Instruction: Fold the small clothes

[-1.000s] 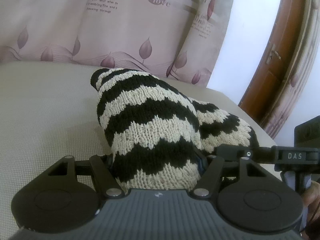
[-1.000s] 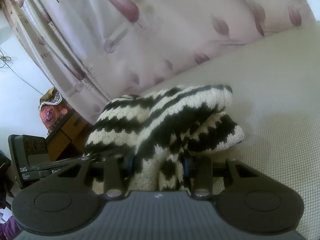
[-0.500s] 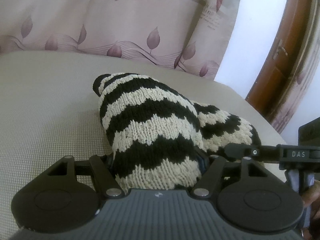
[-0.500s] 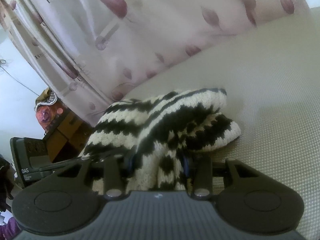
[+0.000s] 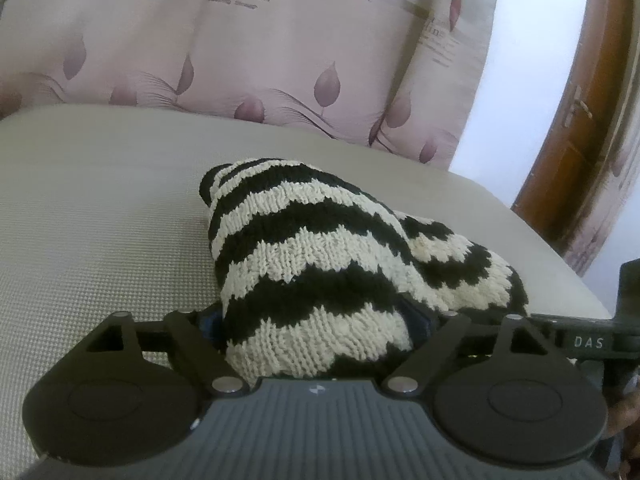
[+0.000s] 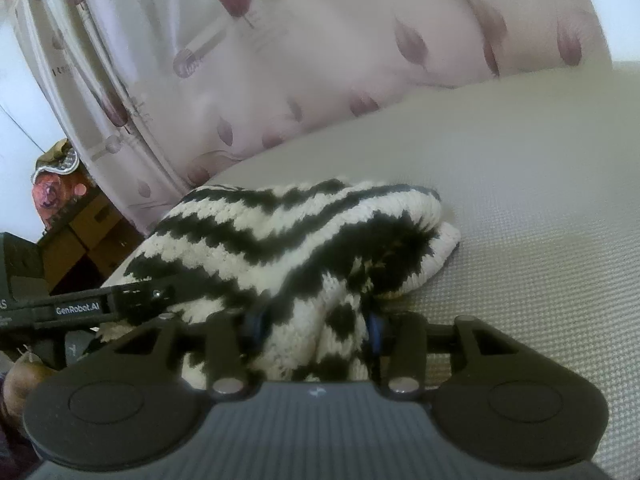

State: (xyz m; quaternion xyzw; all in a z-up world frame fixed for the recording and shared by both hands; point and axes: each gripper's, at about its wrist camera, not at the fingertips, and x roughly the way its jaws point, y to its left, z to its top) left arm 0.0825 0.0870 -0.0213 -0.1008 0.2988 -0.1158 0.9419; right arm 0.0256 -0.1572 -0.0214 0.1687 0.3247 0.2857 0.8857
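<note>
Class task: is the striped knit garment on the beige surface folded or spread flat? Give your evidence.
Folded. The striped knit garment lies doubled in stacked layers, one rolled edge above another, while both grippers pinch its near end.

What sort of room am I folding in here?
Likely a home bedroom or living room: the striped knit garment lies on a beige padded surface, leaf-print curtains hang behind, and a wooden door stands at the right.

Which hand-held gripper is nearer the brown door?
Left. The door stands ahead-right of the left hand-held gripper; the right hand-held gripper view lacks it.
</note>
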